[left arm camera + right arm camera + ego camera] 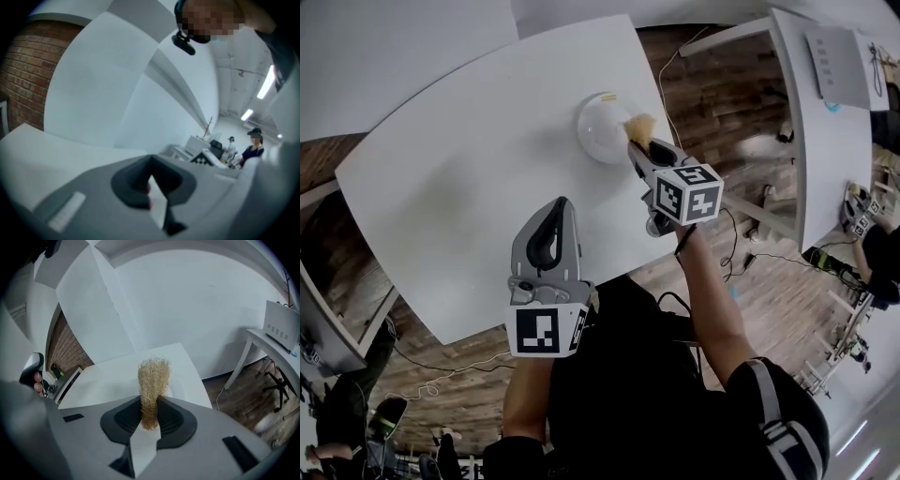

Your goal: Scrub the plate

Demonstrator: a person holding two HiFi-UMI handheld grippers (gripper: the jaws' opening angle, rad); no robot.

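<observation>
- The white plate (594, 128) sits on the white table (478, 150), out near the far edge.
- Right tongs (637, 148) are clamped on a straw-coloured fibre scrubber (152, 378), which pokes over the plate's right rim. Can't tell if it's actually touching.
- Left tongs (555, 210) are closed with nothing in them, held up close to the person's body, well away from the plate.

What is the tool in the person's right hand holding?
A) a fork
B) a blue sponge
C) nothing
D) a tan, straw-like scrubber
D: the fingers of the right gripper are shut on a tan fibrous scrubber, close to the white plate.
</observation>
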